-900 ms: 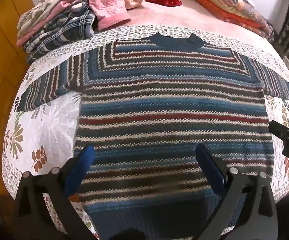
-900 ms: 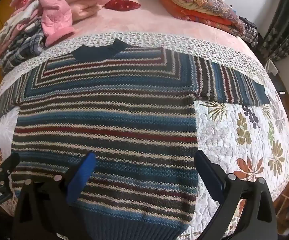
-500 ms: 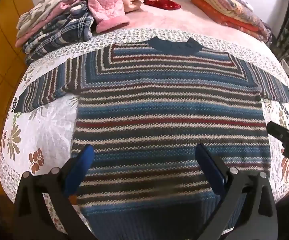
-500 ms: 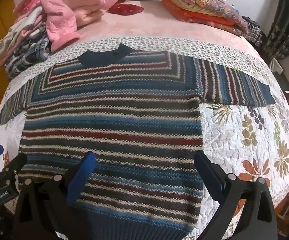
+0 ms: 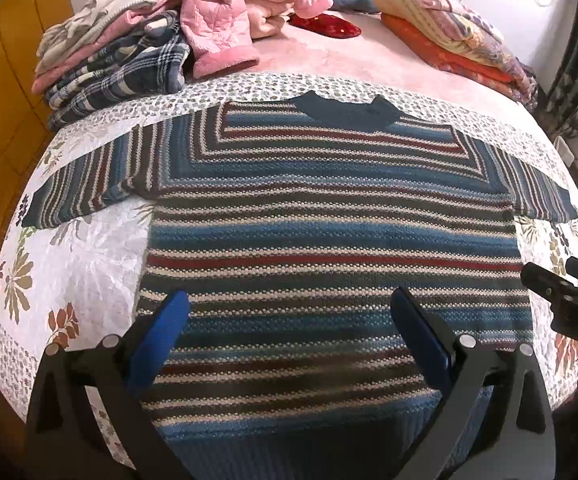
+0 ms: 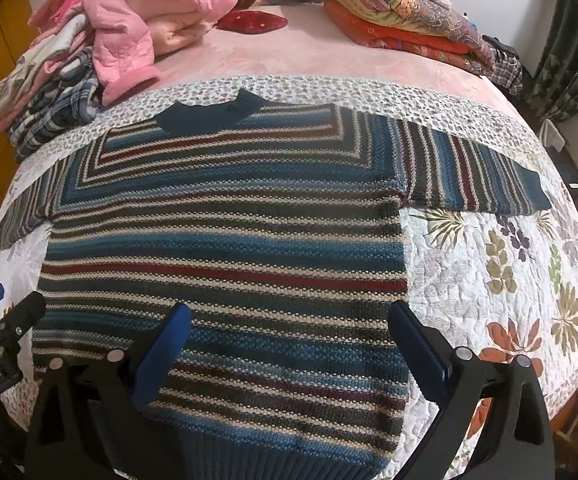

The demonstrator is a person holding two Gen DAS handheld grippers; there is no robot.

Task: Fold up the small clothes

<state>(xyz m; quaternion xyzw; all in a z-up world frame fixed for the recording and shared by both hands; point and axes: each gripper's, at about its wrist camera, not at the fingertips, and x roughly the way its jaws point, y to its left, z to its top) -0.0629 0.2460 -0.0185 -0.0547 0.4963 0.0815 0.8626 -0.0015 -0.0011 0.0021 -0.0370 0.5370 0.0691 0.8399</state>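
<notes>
With the striped sweater (image 5: 329, 248) lying flat on the bed's quilt (image 6: 489, 264), sleeves out, and our left claw (image 5: 289, 320) and right claw (image 6: 289, 328) both wide open and empty above its hem, we should pinch each sleeve cleanly and fold inward.

Bed (image 5: 329, 56), floral quilt (image 6: 489, 264), striped sweater (image 5: 329, 240)

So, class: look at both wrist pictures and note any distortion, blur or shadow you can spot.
Left wrist view: fisheye bulges the quilt into a dome; black vignette at the corners; a soft shadow smears the striped sweater near its hem. Right wrist view: same bulge and dark corners; the right claw looks oversized; the far clothes pile stays fairly sharp.
</notes>
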